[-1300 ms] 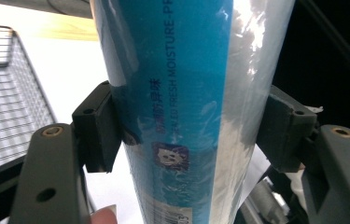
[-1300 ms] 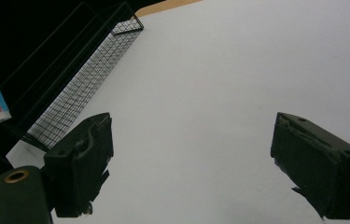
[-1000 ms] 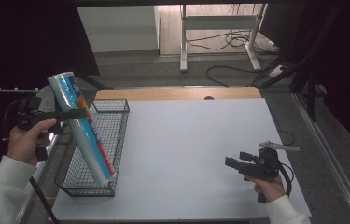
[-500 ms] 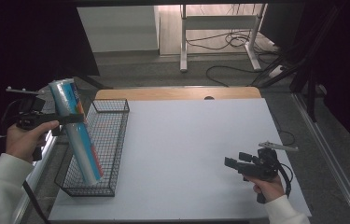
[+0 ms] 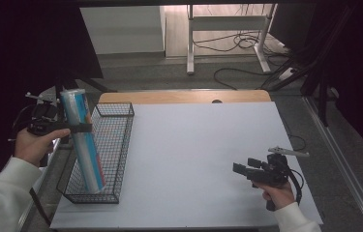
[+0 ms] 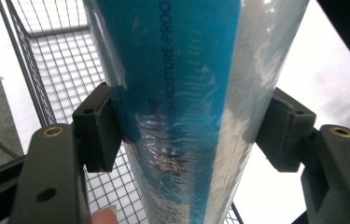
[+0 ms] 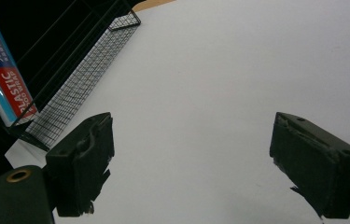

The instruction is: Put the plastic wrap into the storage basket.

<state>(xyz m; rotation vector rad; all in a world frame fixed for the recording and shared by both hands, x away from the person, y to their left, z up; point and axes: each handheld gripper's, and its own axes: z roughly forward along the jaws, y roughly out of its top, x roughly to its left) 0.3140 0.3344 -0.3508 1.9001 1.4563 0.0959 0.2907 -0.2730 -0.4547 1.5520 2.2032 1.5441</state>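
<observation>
Far left, the left gripper (image 5: 75, 128) is clamped on a blue roll of plastic wrap (image 5: 83, 145), pads (image 6: 99, 128) pressed into both sides of the tube approx. a third of the way down from its top. Roll stands near upright, tilted a bit, lower end down inside the wire basket (image 5: 121, 145) at its near end. Basket sits along the left edge of the white table (image 5: 193, 159), long side running front to back.

Mid-table is bare white surface, wooden strip at the far edge.

Right side, near the front edge: the right gripper (image 5: 241, 169) is held low over the table, pointing left toward the basket, jaws spread wide w/ nothing between them. It's well apart from roll and basket.
</observation>
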